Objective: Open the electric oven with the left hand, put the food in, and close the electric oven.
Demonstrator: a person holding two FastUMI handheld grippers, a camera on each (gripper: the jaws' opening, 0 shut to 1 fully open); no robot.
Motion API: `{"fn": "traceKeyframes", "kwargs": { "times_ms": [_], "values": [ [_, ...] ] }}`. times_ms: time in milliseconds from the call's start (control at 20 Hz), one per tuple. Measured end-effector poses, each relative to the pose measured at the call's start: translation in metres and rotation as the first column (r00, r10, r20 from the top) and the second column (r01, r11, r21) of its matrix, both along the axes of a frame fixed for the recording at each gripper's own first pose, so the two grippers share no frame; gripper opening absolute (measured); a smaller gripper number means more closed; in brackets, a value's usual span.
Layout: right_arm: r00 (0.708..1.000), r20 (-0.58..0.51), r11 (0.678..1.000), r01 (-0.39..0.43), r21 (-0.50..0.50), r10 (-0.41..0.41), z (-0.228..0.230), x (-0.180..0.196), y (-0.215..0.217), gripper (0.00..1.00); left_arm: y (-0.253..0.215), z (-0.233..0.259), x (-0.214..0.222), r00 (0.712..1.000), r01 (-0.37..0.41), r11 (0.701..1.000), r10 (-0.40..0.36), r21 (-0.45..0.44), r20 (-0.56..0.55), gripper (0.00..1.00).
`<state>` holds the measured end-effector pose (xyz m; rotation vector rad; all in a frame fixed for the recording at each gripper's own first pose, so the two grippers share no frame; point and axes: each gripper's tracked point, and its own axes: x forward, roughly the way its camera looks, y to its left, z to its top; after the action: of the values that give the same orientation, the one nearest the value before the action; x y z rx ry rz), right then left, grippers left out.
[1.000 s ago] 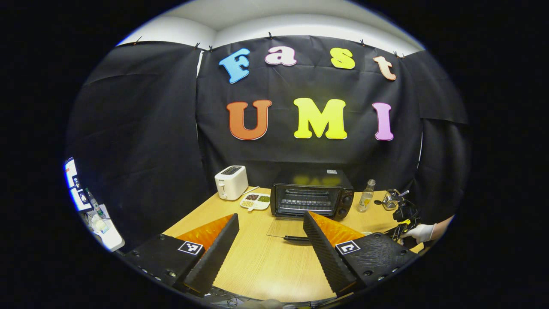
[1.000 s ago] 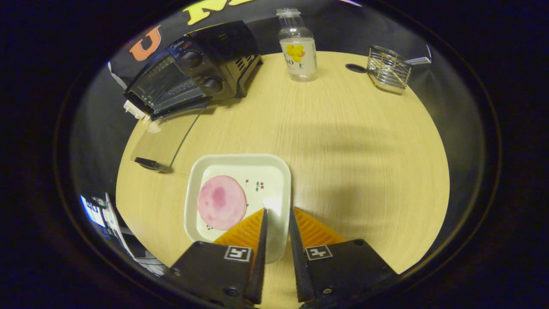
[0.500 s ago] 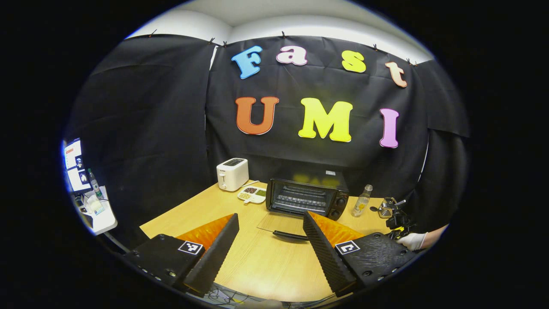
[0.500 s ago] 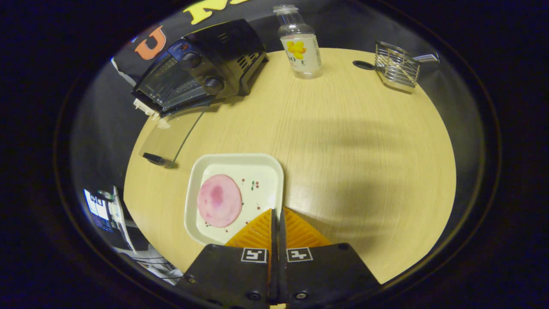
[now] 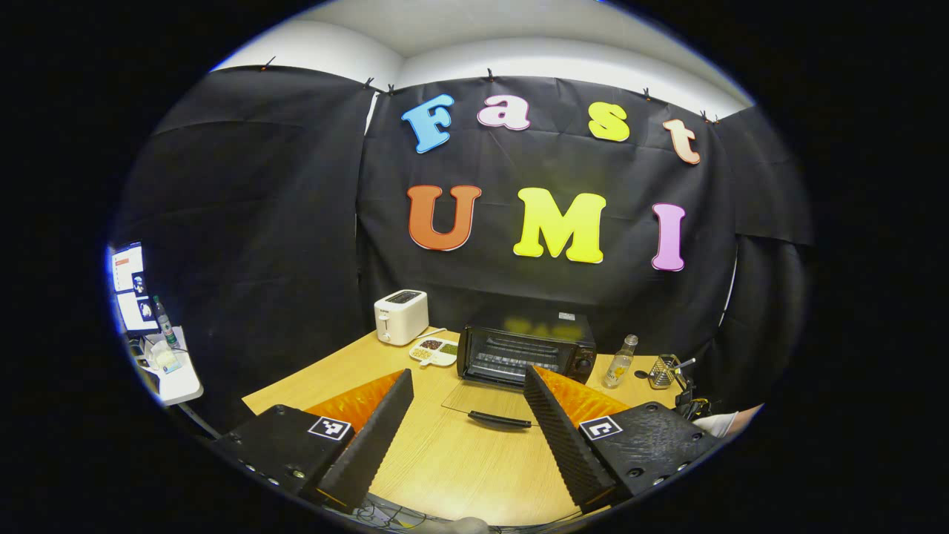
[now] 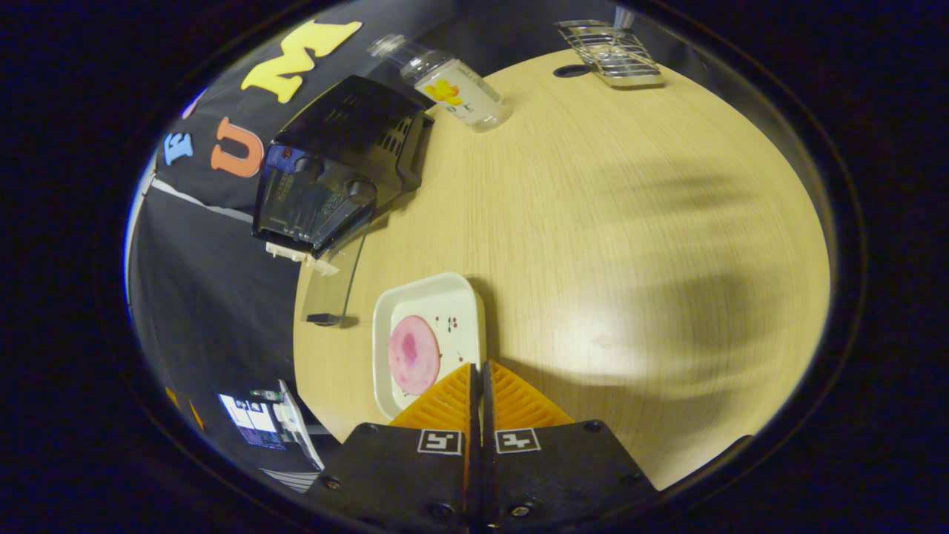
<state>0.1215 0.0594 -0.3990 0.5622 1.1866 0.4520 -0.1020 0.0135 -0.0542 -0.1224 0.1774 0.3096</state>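
Observation:
A black electric oven (image 5: 526, 348) stands at the back of the wooden table (image 5: 460, 467), its glass door (image 5: 482, 397) folded down flat. My left gripper (image 5: 468, 374) hovers open well in front of the door, holding nothing. In the right gripper view the oven (image 6: 334, 156) and its lowered door (image 6: 334, 274) lie to the upper left. A white square plate (image 6: 445, 311) carries a round pink slice of meat (image 6: 413, 354). My right gripper (image 6: 478, 365) is shut on the plate's near right rim, and the plate looks raised and tilted.
A white toaster (image 5: 400, 317) and a divided dish of food (image 5: 434, 351) stand left of the oven. Right of the oven are a clear bottle (image 6: 463, 83) and a wire rack (image 6: 612, 53). A gloved hand (image 5: 715, 423) shows at the table's right edge.
My right gripper closed on the plate's rim, then rose and swung with the plate. My left gripper drew back from the open oven, which looks smaller now.

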Motion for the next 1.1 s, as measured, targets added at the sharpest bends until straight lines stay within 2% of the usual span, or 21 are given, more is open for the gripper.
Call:
{"fn": "traceKeyframes", "kwargs": {
  "times_ms": [50, 150, 300, 350, 400, 550, 600, 700, 850, 900, 1000, 1100],
  "values": [
    [1.000, -0.001, 1.000, 0.025, 0.019, -0.025, 0.004, -0.003, 0.000, 0.04, 0.003, 0.000, 0.003, 1.000, 0.017, 1.000, -0.017, -0.003, 0.003, 0.96],
    [0.996, 0.001, 0.994, 0.094, 0.055, -0.094, 0.018, -0.006, -0.002, 0.00, 0.011, 0.000, 0.009, 0.999, 0.052, 0.999, -0.052, -0.012, -0.003, 0.96],
    [0.984, 0.046, 0.984, 0.170, 0.051, -0.173, 0.035, -0.008, -0.008, 0.04, 0.027, 0.002, 0.016, 0.995, 0.097, 0.995, -0.097, -0.009, 0.000, 0.96],
    [0.977, 0.060, 0.978, 0.203, 0.054, -0.206, 0.043, -0.009, -0.009, 0.00, 0.031, 0.001, 0.019, 0.994, 0.110, 0.994, -0.110, -0.007, -0.003, 0.96],
    [0.969, 0.076, 0.971, 0.232, 0.065, -0.237, 0.052, -0.011, -0.008, 0.04, 0.037, 0.003, 0.021, 0.992, 0.124, 0.992, -0.124, -0.001, 0.002, 0.96],
    [0.944, 0.132, 0.951, 0.291, 0.104, -0.304, 0.082, -0.015, 0.007, 0.04, 0.055, 0.004, 0.027, 0.988, 0.156, 0.986, -0.156, 0.054, 0.001, 0.96],
    [0.936, 0.145, 0.944, 0.306, 0.122, -0.322, 0.089, -0.015, 0.015, 0.00, 0.060, 0.005, 0.028, 0.986, 0.163, 0.983, -0.164, 0.079, 0.002, 0.96],
    [0.914, 0.169, 0.924, 0.343, 0.168, -0.370, 0.107, -0.016, 0.035, 0.04, 0.067, 0.007, 0.033, 0.982, 0.185, 0.976, -0.187, 0.115, 0.002, 0.95],
    [0.883, 0.175, 0.889, 0.393, 0.234, -0.436, 0.119, -0.015, 0.082, 0.00, 0.072, -0.002, 0.038, 0.973, 0.229, 0.966, -0.228, 0.119, -0.022, 0.95],
    [0.875, 0.188, 0.883, 0.395, 0.251, -0.445, 0.121, -0.011, 0.100, 0.04, 0.075, -0.005, 0.039, 0.973, 0.232, 0.966, -0.230, 0.118, -0.034, 0.95],
    [0.854, 0.204, 0.864, 0.416, 0.283, -0.478, 0.121, -0.004, 0.135, 0.00, 0.084, -0.006, 0.041, 0.976, 0.216, 0.968, -0.212, 0.132, -0.037, 0.96],
    [0.825, 0.195, 0.831, 0.460, 0.312, -0.530, 0.113, 0.004, 0.173, 0.04, 0.093, -0.006, 0.046, 0.980, 0.197, 0.968, -0.193, 0.154, -0.036, 0.97]
  ]
}}
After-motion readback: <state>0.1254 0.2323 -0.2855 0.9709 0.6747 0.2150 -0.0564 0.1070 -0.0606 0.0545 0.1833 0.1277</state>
